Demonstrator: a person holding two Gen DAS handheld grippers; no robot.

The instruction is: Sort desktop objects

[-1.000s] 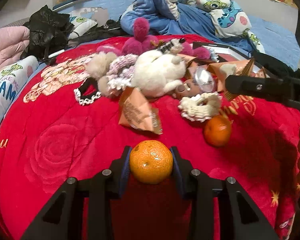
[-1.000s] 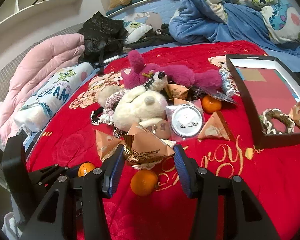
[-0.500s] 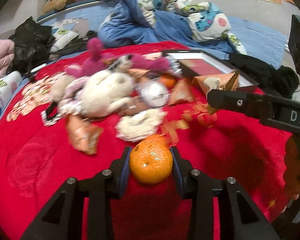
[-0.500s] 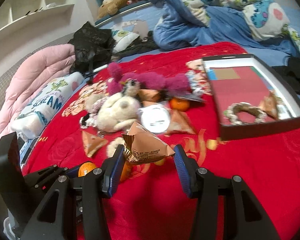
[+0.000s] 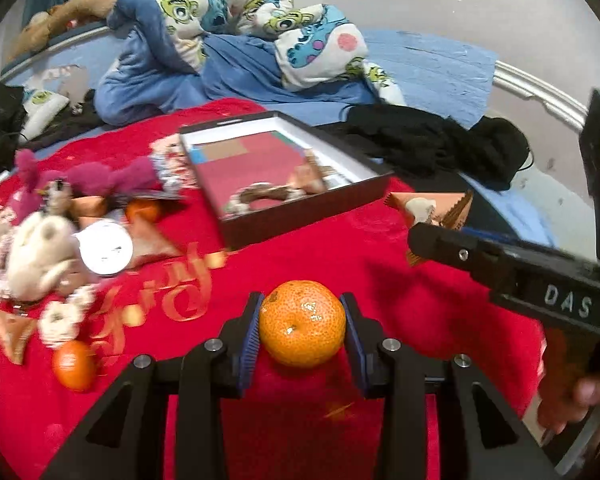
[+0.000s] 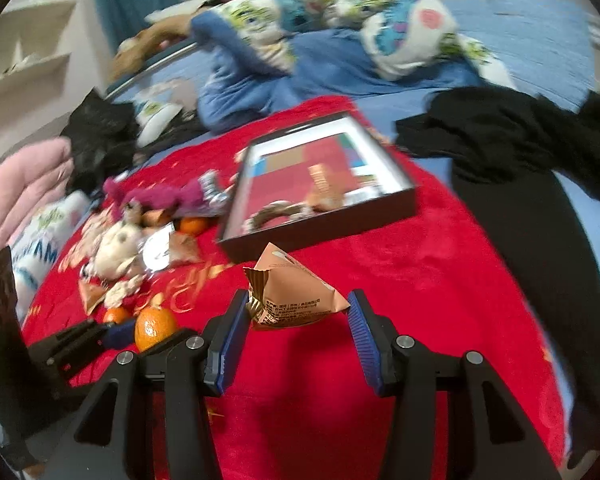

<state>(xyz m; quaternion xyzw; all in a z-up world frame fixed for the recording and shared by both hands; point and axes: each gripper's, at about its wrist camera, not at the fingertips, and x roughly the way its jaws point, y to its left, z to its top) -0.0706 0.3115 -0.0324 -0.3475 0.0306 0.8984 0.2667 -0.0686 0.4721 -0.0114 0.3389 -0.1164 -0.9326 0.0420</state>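
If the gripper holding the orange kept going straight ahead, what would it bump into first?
Probably the red blanket first, since the left gripper, shut on the orange, points downward at bare cloth. Farther along that line sits the dark box, but depth is hard to judge here.

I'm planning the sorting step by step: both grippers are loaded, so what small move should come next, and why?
Probably carry both on over the black box and then let go. The left gripper is shut on a mandarin, the right gripper on a brown snack packet, and both are short of the box, which already holds a scrunchie and a similar packet.
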